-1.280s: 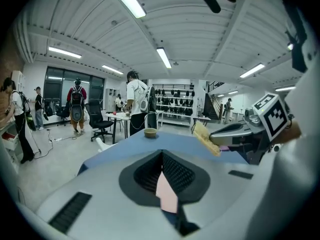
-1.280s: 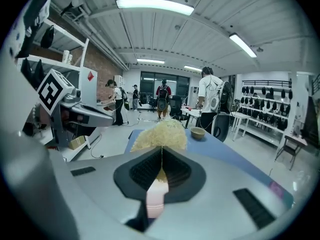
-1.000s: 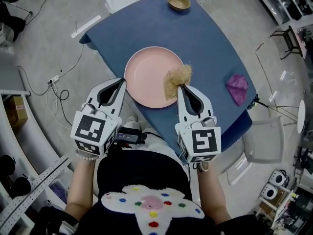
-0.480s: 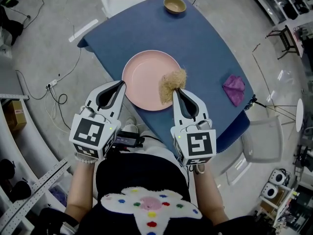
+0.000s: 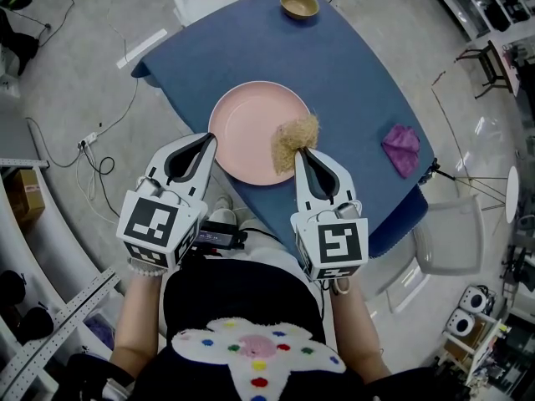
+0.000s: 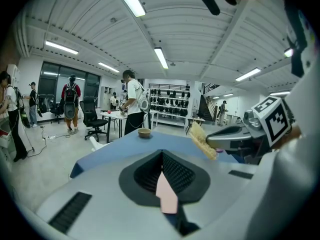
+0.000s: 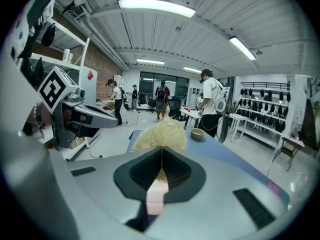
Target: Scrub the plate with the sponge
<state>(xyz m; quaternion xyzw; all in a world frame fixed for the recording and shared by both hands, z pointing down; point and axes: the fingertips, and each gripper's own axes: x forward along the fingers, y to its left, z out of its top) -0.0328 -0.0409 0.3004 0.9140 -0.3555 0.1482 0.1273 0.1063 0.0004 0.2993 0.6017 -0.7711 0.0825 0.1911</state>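
Note:
A round pink plate (image 5: 247, 128) lies on the blue table (image 5: 351, 73) near its front edge. My right gripper (image 5: 303, 151) is shut on a tan fibrous sponge (image 5: 294, 139), which sits over the plate's right side. In the right gripper view the sponge (image 7: 160, 134) sticks out past the closed tips (image 7: 161, 166). My left gripper (image 5: 210, 139) is shut, with its tips at the plate's left rim and nothing seen clamped. In the left gripper view (image 6: 162, 170) a sliver of plate (image 6: 166, 196) shows through the gap below the tips.
A small tan bowl (image 5: 299, 4) stands at the table's far end and a purple cloth (image 5: 401, 147) lies at its right edge. A clear chair (image 5: 451, 236) stands to the right. Cables (image 5: 100, 140) run over the floor at left. People stand in the room beyond.

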